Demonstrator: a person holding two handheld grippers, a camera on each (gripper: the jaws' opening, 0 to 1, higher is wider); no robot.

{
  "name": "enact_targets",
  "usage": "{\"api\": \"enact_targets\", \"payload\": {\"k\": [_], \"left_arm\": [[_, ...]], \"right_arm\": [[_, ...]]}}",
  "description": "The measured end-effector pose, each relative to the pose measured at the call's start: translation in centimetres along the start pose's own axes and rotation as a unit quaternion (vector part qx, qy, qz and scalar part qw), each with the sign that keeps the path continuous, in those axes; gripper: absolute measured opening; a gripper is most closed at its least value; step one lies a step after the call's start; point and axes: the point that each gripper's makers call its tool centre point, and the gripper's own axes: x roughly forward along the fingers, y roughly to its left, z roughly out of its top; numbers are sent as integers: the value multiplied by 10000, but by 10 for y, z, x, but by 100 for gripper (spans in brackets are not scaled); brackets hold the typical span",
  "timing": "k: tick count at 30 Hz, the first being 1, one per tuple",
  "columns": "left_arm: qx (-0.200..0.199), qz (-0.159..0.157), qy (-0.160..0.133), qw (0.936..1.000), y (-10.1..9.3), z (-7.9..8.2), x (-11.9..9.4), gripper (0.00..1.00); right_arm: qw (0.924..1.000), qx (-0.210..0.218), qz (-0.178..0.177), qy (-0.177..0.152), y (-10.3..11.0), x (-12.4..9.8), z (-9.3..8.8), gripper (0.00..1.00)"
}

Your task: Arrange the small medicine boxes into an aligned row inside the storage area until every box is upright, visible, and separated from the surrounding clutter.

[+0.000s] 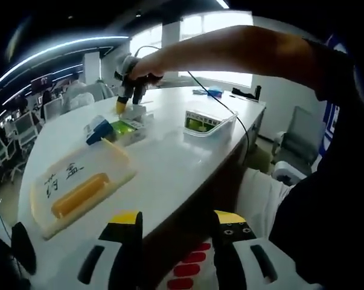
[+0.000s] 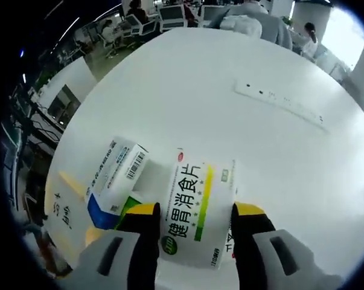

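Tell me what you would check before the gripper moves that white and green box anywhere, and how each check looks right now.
1. Right gripper has its jaws either side of the white and green box: ok.
2. Firmly clamped: cannot tell.
3. Blue and white box beside it is apart: ok.
4. Clear container has room: cannot tell.
5. Left gripper is away, open over the table edge: ok.
6. Boxes stand in a row: not ok.

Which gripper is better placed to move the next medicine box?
Right gripper: its jaws flank the white and green medicine box. Left gripper hangs open at the table edge.
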Motion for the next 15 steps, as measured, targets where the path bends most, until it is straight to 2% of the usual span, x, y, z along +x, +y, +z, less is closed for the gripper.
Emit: {"api": "enact_targets", "payload": {"k": [3, 9, 12, 15], "left_arm": [[74, -67, -56, 9999, -5, 7, 2, 45], [190, -129, -31, 9997, -10, 11, 6, 45], [215, -128, -58, 9997, -12, 15, 5, 45], [294, -162, -72, 9994, -18, 21, 7, 45]], "right_arm": [[9999, -100, -50, 12, -1, -5, -3, 45], [9999, -128, -18, -45, -9, -11, 12, 44], [9999, -147, 4, -55, -11, -17, 11, 44], [9994, -317, -136, -98, -15, -25, 9, 44]]}}
